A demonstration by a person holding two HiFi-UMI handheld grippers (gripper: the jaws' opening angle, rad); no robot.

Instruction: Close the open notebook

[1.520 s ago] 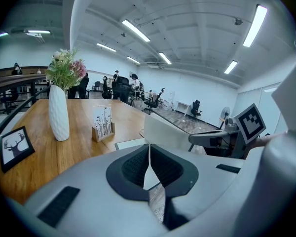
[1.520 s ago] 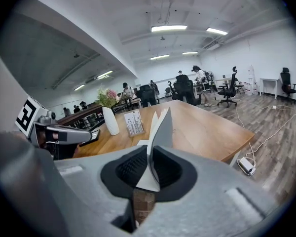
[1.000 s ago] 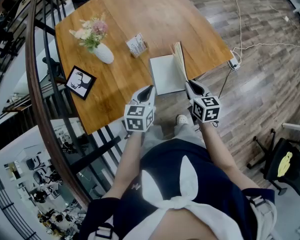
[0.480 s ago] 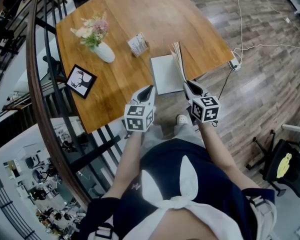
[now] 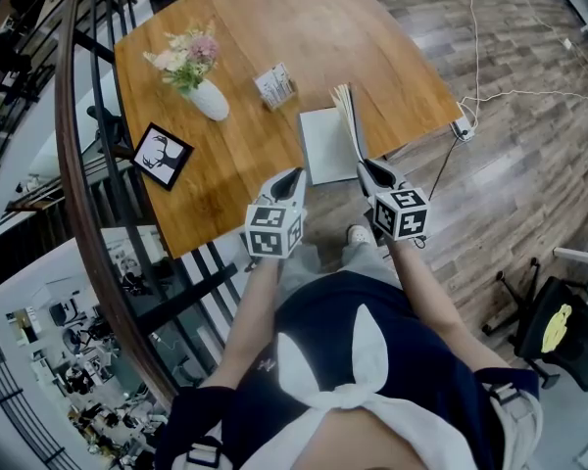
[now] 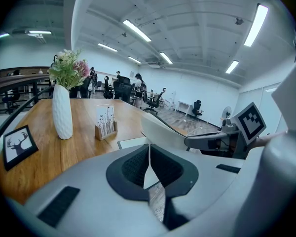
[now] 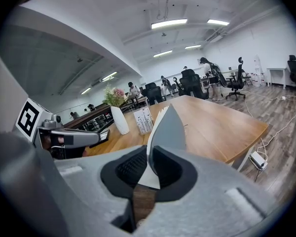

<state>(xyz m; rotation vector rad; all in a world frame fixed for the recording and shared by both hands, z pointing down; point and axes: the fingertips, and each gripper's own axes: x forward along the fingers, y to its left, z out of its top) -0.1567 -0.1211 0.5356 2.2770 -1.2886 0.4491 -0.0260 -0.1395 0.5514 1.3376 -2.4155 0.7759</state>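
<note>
The notebook lies open near the front edge of the wooden table [image 5: 274, 27], its left white page [image 5: 325, 143] flat. Its right half, a grey cover with pages [image 5: 349, 120], stands almost upright. My right gripper [image 5: 365, 168] is shut on the lower edge of that cover, which rises from between the jaws in the right gripper view as a grey cover [image 7: 168, 127]. My left gripper [image 5: 295, 175] hovers at the table edge left of the notebook, shut and holding nothing. The left gripper view shows the raised cover [image 6: 163, 132] and the right gripper [image 6: 212, 141].
A white vase of flowers [image 5: 204, 94], a small card holder [image 5: 276, 86] and a framed deer picture [image 5: 162, 155] stand on the table's left and middle. A railing runs along the left. On the floor to the right lie a cable and power strip [image 5: 461, 125].
The raised cover has tipped slightly further to the left over the flat page. Both grippers have barely moved.
</note>
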